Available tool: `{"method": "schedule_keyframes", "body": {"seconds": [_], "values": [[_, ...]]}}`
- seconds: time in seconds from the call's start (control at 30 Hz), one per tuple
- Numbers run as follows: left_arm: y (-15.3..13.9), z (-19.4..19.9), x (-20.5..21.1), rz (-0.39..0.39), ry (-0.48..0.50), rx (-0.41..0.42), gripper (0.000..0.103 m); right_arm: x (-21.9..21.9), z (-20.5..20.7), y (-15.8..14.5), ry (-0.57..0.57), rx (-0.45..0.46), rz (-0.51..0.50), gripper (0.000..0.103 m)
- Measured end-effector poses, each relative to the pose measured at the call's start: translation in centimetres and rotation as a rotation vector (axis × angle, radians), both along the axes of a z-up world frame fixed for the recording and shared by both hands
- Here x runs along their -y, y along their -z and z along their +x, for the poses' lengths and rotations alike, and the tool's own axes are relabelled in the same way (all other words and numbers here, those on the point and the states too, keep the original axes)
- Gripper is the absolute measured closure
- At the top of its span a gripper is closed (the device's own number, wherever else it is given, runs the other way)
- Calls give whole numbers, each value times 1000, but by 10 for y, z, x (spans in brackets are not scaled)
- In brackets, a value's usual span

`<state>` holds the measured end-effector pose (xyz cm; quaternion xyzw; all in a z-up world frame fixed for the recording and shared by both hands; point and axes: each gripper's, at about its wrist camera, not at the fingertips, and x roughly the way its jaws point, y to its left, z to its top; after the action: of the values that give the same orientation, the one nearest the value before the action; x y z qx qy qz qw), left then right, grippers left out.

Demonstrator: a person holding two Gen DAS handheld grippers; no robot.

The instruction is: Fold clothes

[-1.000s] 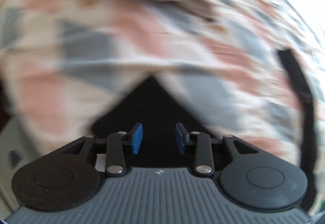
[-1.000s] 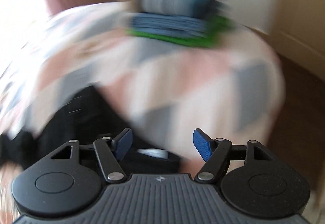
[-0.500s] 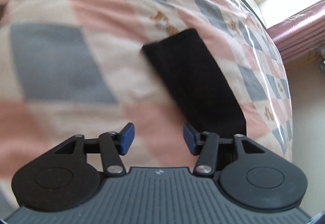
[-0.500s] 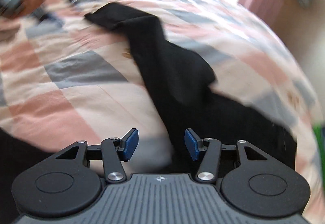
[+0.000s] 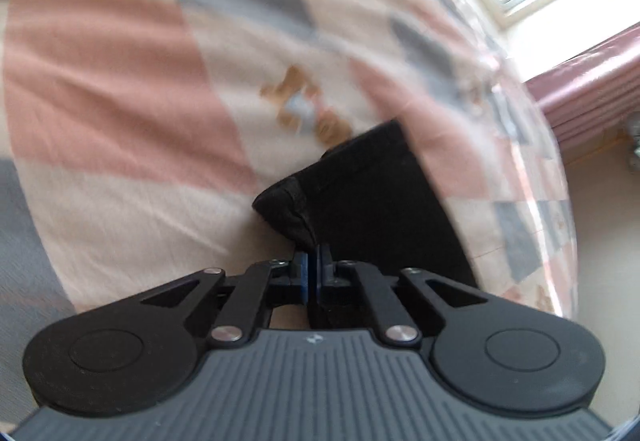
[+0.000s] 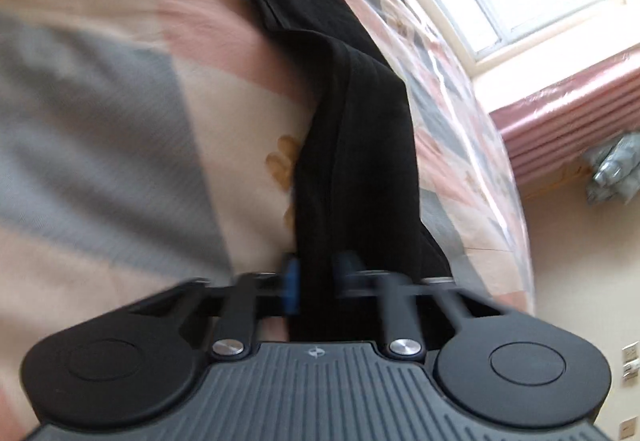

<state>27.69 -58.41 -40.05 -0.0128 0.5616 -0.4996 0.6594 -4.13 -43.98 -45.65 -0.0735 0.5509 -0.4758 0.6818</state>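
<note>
On the bed (image 5: 120, 89), both claws grip a black garment (image 6: 352, 129).
The left claw (image 5: 313, 269) is pinched fully together on a bunched corner of the cloth. The right claw (image 6: 316, 277), blurred, is closed partway around a thick fold of it. The garment lies stretched long across the pink, grey and cream checked bedcover (image 6: 100, 113).

I observe one black garment (image 6: 356, 129), long and narrow, lying stretched across the checked bedspread (image 6: 100, 113) toward its window-side edge; its near end (image 5: 296, 209) is bunched and lifted
</note>
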Motion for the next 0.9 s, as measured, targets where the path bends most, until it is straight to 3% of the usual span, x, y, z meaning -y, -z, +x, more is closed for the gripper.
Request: {"method": "schedule_keyframes", "body": {"seconds": [0.1,0.2,0.3,0.33,0.4,0.43,0.5,0.53,0.6,0.67,0.77,0.8,0.83,0.9], "values": [[-52,24,-44,-149,23,19,102,-8,-8,-33,8,147,-10,103],[-100,58,-116,-246,-20,30,102,-51,-5,-68,-93,247,4,103],[-122,82,-196,-218,-49,131,102,-94,12,-76,-172,291,73,99],[-118,87,-220,-175,-56,174,101,-102,18,-69,-189,307,120,95],[-81,89,-256,-9,-57,226,97,-109,34,-49,-214,293,268,72],[-55,91,-271,91,-73,218,93,-111,39,-44,-223,300,326,66],[-10,95,-299,271,-169,187,101,-119,41,-49,-257,334,344,60],[3,97,-312,312,-215,188,103,-120,35,-59,-265,369,336,56],[2,97,-328,300,-278,185,103,-121,17,-80,-257,444,314,37],[-15,89,-329,273,-285,193,98,-110,-16,-98,-154,498,303,35],[-46,60,-314,202,-195,215,95,-90,-89,-118,85,560,311,40],[-53,47,-309,187,-152,217,90,-90,-121,-123,175,581,313,42],[-56,31,-305,177,-110,196,85,-88,-155,-128,266,596,306,42],[-57,-8,-299,165,-25,127,84,-88,-226,-134,458,627,281,42]]}}
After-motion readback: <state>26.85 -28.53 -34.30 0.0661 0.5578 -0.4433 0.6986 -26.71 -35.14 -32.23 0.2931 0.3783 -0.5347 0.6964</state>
